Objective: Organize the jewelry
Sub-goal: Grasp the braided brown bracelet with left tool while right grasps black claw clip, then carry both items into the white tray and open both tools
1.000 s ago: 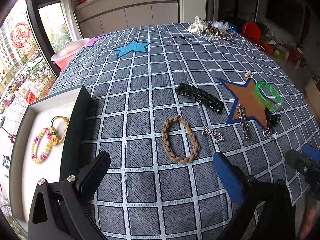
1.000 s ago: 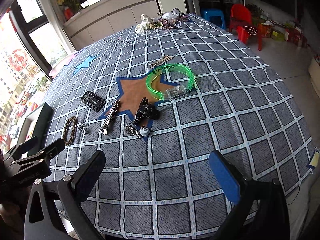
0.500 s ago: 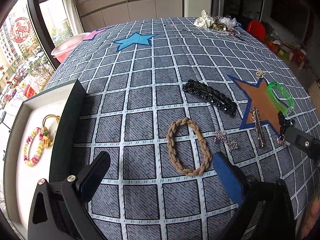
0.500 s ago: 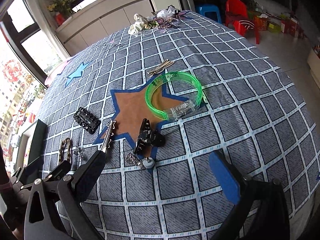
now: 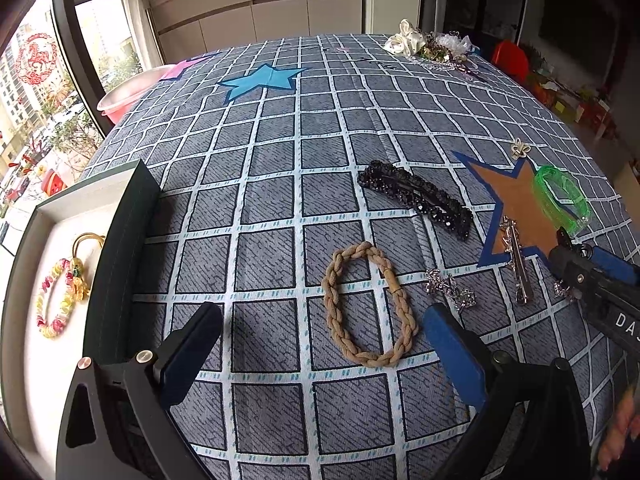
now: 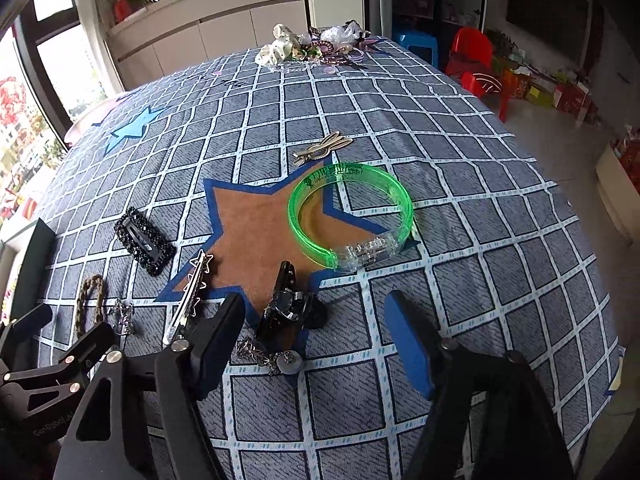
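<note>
The left tool (image 5: 320, 350) hovers low over the worktop (image 5: 280, 168), fingers apart and holding nothing. The braided tan hair loop (image 5: 370, 304) lies flat on the cloth between and just beyond its fingertips, not touching either.

The right tool (image 6: 316, 338) also has its fingers apart and empty. The black claw clip (image 6: 290, 304) sits between its fingertips, on the near tip of the brown star patch (image 6: 256, 236).

Positions relative to the brown star patch:
- Green translucent bangle (image 6: 352, 216): overlapping its right edge.
- Silver star-trimmed barrette (image 6: 190, 292): across its left near point.
- Black beaded barrette (image 6: 144, 240): on the cloth just to its left.
- Small silver chain piece (image 6: 268, 356): just nearer than its near tip.
- Jewelry tray (image 5: 24, 280): well apart to its left, holding a multicoloured beaded bracelet (image 5: 56, 300) and a gold ring-shaped piece (image 5: 86, 240).
</note>
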{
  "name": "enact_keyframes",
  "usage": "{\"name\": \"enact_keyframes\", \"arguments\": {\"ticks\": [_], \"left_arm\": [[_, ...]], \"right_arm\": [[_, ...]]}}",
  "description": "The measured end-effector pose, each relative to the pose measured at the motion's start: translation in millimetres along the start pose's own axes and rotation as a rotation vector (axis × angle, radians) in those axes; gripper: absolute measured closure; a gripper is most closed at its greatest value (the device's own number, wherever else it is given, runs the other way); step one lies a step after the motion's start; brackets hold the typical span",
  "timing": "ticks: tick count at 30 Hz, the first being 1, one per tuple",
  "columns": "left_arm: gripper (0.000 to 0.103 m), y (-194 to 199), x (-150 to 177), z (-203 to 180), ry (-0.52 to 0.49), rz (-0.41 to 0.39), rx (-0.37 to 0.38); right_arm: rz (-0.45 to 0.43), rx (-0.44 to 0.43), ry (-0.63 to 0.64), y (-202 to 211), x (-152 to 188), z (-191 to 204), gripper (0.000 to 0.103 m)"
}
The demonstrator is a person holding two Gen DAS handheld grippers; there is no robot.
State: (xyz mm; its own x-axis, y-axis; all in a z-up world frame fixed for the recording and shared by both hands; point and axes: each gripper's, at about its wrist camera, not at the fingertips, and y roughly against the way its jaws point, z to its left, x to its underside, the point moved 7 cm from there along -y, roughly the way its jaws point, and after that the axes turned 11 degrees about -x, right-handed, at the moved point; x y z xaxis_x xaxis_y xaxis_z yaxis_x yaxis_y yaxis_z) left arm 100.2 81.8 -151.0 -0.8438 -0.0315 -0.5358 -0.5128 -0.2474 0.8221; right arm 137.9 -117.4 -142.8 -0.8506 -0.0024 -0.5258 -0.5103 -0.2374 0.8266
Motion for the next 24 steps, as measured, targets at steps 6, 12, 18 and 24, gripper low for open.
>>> {"name": "enact_keyframes", "arguments": {"ticks": [6,12,18,24], "left_arm": [[0.028,9.4,0.9,-10.6,-0.032,-0.024,0.051],[0.073,16.9,1.5,-18.5,-0.072,-0.042,0.079],[0.083,25.2,1.8,-14.0,-0.064,-0.05,0.1],[0.083,39.2,-1.1,-8.1,-0.051,-0.076,0.122]], "right_arm": [[-0.011,0.006,0.032,3.2,1.1,2.4,0.059],[-0.02,-0.006,0.028,6.4,2.7,-1.0,0.075],[-0.036,-0.107,-0.035,14.3,1.3,-6.0,0.077],[-0.043,-0.16,-0.078,25.2,5.7,-9.6,0.077]]}}
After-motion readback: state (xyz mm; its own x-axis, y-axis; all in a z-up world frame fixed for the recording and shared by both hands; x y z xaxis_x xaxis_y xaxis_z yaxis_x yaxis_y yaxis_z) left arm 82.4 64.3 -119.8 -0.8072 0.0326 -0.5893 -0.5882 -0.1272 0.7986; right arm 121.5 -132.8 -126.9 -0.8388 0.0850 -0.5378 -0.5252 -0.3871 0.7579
